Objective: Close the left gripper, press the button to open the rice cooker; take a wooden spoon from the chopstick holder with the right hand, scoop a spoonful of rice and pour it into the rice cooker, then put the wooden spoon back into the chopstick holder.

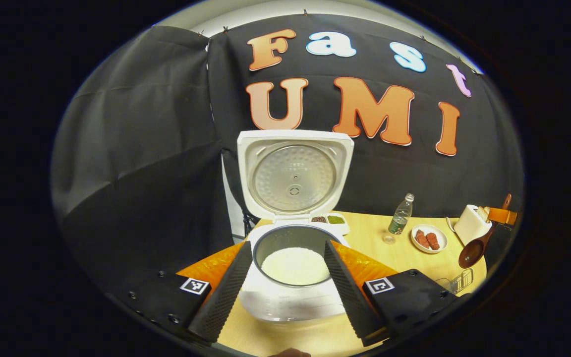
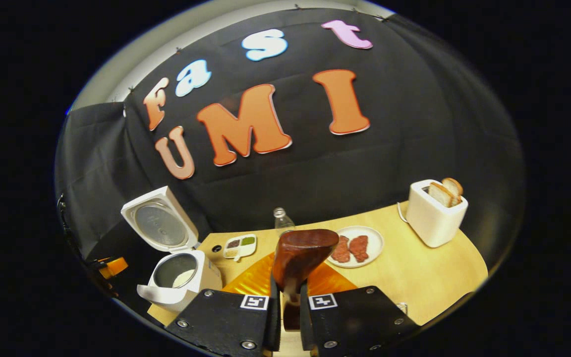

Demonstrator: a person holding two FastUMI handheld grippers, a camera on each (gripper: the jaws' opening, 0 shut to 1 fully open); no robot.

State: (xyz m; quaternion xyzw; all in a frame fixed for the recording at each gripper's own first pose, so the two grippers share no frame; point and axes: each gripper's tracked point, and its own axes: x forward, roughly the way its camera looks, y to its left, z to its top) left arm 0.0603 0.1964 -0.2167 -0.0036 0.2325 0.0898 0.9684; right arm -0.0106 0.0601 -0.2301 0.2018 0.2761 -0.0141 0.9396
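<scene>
I count one rice cooker (lid up), one wooden spoon, one bottle, one toaster holding two bread slices, and one plate bearing two meat pieces.

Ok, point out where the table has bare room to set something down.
Bare wood lies in front of the toaster and the plate of meat, toward the table's near edge. It is crowded around the open rice cooker, condiment tray and bottle.

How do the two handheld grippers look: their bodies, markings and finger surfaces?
The left gripper has black blocky bodies with screws, a square black-and-white marker on each, and long fingers with a ribbed, dotted texture. The right gripper has the same black bodies, screws and markers.
</scene>
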